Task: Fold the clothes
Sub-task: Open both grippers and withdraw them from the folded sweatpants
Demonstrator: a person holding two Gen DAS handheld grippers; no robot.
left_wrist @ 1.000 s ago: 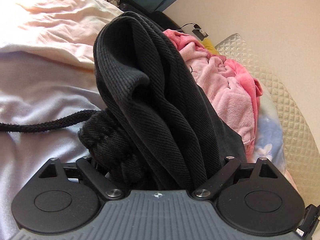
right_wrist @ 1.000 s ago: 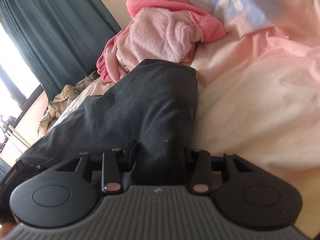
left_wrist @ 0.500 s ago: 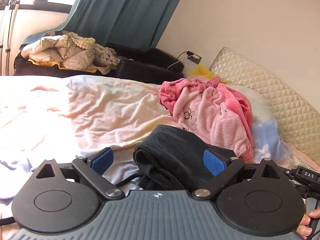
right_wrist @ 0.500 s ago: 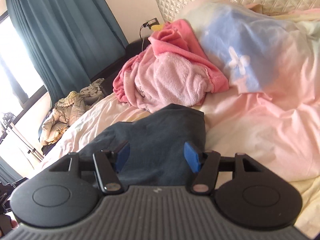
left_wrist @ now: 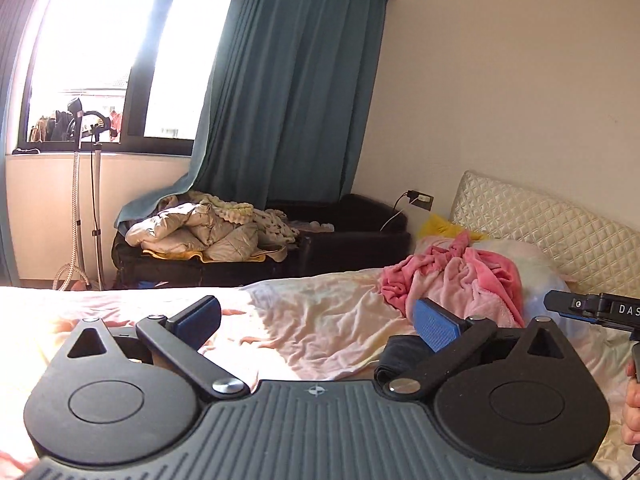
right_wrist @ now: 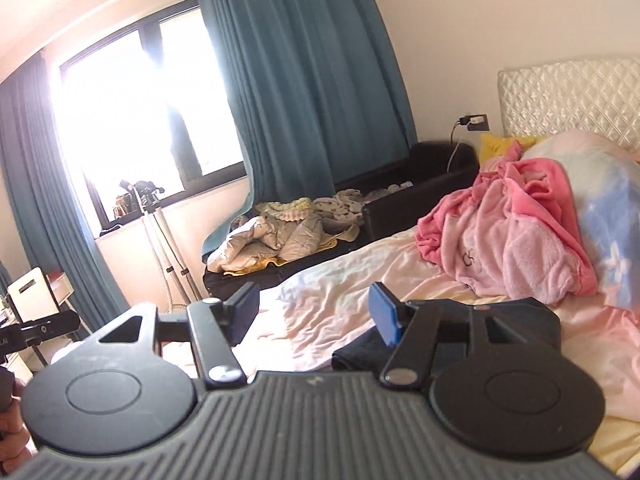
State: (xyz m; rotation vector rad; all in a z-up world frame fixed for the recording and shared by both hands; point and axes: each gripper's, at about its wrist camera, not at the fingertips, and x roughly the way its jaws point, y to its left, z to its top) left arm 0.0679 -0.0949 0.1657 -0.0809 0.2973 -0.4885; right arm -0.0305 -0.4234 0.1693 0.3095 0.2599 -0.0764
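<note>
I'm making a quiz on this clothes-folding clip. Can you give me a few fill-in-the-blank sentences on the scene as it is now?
1. The dark folded garment lies on the ____.
2. The jaws of the left gripper and of the right gripper are both ____, with nothing held between them.
3. The crumpled fleece garment near the pillow is ____ in colour.
4. The curtain beside the window is ____.

Missing words: bed; open; pink; teal

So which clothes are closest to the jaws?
The dark folded garment just below both grippers; the pink fluffy clothes lie farther up by the pillow, and the pale jacket pile is off the bed.
</note>
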